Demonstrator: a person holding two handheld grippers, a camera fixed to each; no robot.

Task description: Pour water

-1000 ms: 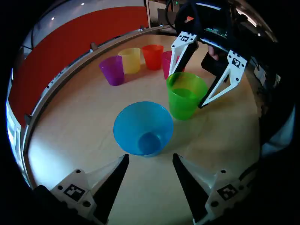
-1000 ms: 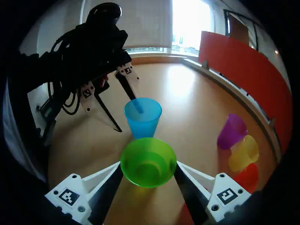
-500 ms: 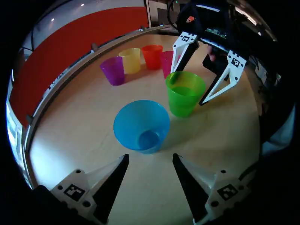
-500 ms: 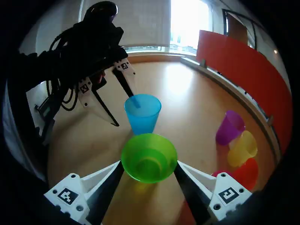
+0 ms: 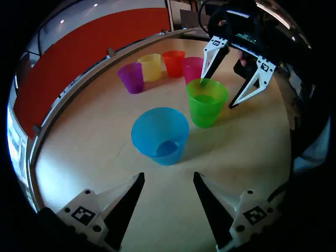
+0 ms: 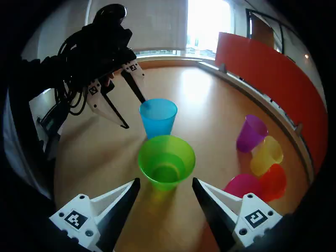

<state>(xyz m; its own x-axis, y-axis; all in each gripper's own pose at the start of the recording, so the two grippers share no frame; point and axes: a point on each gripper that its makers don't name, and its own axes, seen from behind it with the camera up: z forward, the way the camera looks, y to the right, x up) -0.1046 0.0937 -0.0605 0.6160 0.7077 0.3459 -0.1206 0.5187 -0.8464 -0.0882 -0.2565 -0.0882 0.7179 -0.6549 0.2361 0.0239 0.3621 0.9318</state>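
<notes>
A pale wooden desk (image 5: 84, 138) carries everything. A red panel (image 5: 84, 46) runs along its edge, off to the left of the left tongs (image 5: 168, 176). In the right gripper view a bright window (image 6: 206, 25) lies beyond the desk, ahead of the right tongs (image 6: 165, 181). Four cups stand in a close group near the panel, ahead and left of the left tongs: a purple cup (image 5: 131, 77), a yellow cup (image 5: 151, 67), an orange cup (image 5: 174, 63) and a pink cup (image 5: 192, 69).

The left tongs are held low over the desk, tilted down, with fingers spread wide and gripping nothing. The blue cup (image 5: 160, 134) stands upright just ahead of their tips, apart from them. The right tongs face them from the opposite side, likewise spread and gripping nothing. The green cup (image 6: 166, 161), upright with a little water in it, stands just ahead of their tips, and neither finger presses on it. It stands just beside the blue cup, between the two pairs of tongs.
</notes>
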